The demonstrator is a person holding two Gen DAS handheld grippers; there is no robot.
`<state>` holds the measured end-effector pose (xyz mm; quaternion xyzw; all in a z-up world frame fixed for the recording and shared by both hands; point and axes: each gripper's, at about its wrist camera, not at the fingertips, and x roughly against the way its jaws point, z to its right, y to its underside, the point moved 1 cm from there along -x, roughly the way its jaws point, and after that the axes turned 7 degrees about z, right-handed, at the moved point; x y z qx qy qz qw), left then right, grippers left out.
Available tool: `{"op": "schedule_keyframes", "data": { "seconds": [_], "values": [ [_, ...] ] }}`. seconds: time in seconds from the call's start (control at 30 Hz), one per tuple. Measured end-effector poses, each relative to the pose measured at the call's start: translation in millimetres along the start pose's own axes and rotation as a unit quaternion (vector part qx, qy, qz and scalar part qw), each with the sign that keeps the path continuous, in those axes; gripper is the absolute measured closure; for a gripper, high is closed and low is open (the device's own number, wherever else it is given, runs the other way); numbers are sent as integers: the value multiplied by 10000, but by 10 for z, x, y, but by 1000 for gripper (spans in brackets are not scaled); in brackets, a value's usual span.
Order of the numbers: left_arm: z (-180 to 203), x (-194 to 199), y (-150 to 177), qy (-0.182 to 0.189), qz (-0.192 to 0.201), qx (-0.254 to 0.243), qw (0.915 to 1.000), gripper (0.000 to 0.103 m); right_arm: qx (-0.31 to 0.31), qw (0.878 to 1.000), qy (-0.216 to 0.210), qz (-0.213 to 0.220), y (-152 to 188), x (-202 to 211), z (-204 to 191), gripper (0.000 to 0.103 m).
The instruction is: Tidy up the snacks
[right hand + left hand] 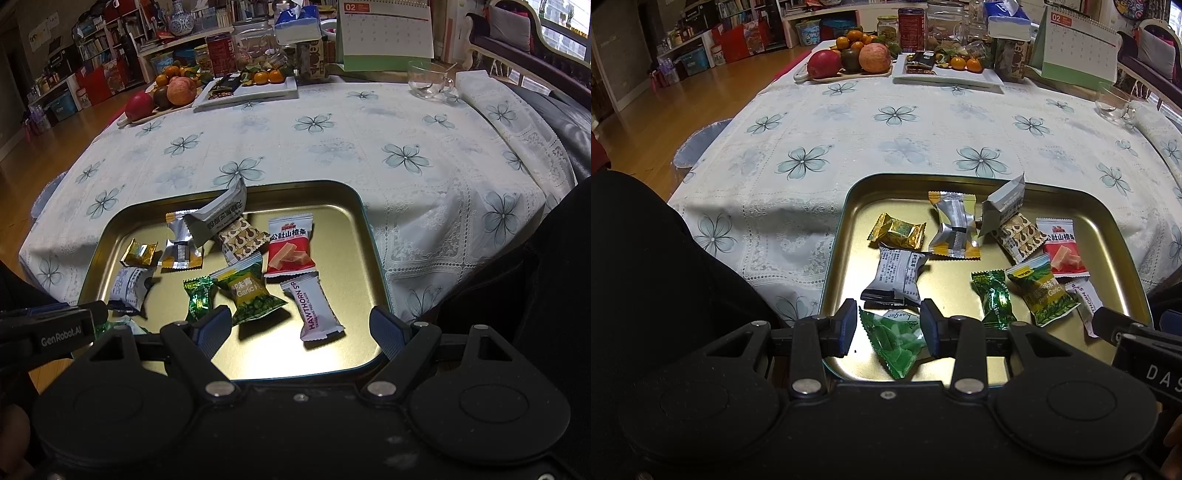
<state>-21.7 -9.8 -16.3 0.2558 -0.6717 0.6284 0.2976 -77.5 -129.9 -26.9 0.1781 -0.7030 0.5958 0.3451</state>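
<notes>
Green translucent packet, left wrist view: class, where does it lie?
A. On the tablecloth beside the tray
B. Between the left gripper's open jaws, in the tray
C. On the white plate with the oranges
B: the green translucent packet lies between the left gripper's open jaws, inside the gold tray.

Your desk [923, 140] carries a white floral cloth. At its far left, a board of fruit [849, 59]: apples and mandarins. Just right of it, a white rectangular plate [960, 75] holding dark packets and two more mandarins. Behind those you've got a red can [911, 29], glass jars [942, 20] and a tissue box [1008, 20]. A desk calendar [386, 31] showing "02" stands at far right, with a glass cup [428, 79] near it. Bookshelves [99, 44] line the far left wall above a wood floor [683, 99].
</notes>
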Motion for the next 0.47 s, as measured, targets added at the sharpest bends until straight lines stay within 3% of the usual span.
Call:
{"op": "schedule_keyframes", "data": {
  "seconds": [0.47],
  "values": [
    [-47,-22,-10,-32,-46,165,9998,56,24,10000,-18,-18,14,-13,-3,18]
  ]
}}
